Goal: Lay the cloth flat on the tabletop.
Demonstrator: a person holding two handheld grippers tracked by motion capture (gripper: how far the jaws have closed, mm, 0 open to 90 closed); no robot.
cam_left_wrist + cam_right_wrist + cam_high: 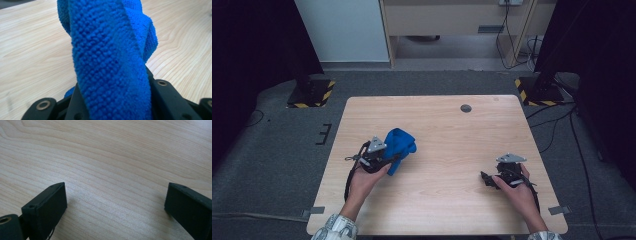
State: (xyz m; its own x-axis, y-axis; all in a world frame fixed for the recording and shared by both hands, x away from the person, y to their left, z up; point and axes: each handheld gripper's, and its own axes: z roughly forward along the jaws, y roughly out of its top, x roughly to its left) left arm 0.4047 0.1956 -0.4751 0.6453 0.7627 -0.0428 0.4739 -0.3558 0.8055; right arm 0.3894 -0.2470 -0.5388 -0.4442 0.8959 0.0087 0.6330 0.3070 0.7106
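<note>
A blue terry cloth (399,145) is bunched up at the left of the wooden table (437,120). My left gripper (388,162) is shut on its near end. In the left gripper view the cloth (110,62) rises as a thick twisted band from between the black jaws and hides their tips. My right gripper (488,178) rests near the table's right front, held by a hand. Its two black jaws stand wide apart in the right gripper view, with only bare wood (112,170) between the fingertips (47,202).
A small dark round grommet (466,108) is set into the table near its far edge. Black stand bases with yellow-black tape (312,92) sit on the grey floor at the far left and far right. Cables trail on the floor at the right.
</note>
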